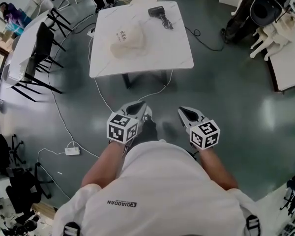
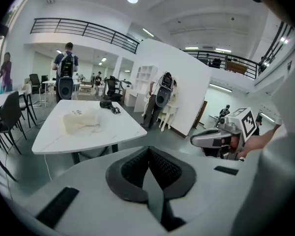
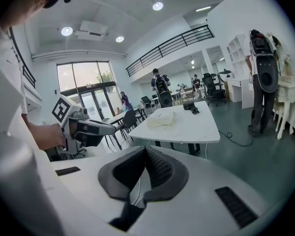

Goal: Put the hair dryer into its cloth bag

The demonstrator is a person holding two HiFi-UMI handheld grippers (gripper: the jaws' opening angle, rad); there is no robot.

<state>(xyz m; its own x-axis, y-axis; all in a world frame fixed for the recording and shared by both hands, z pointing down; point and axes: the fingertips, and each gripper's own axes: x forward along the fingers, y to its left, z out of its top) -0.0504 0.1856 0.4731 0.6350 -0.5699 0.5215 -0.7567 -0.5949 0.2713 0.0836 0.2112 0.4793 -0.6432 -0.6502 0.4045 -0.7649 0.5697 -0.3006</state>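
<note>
Worktop (image 1: 177, 43) white, faint grey veining; cloth bag (image 1: 128, 39) cream, small dark print; hair dryer (image 1: 156, 11) black; floor (image 1: 226, 92) dark grey-green, glossy; left gripper (image 1: 141, 104) and right gripper (image 1: 183, 110) pale grey with black-and-white square markers; jaws lined black, ribbed.

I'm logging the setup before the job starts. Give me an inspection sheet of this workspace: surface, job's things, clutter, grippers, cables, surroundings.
Surface: white table on a grey floor, ahead of the person.
Job's things: black hair dryer near the table's far edge; cloth bag lying nearer the middle, apart from it.
Clutter: nothing seen on the table.
Grippers: left gripper and right gripper both shut and empty, held over the floor short of the table.
Cables: the dryer's cord bunched beside it; white cable trailing over the floor; power strip on the floor at left; black cable right of the table.
Surroundings: black chairs at a second table on the left.
</note>
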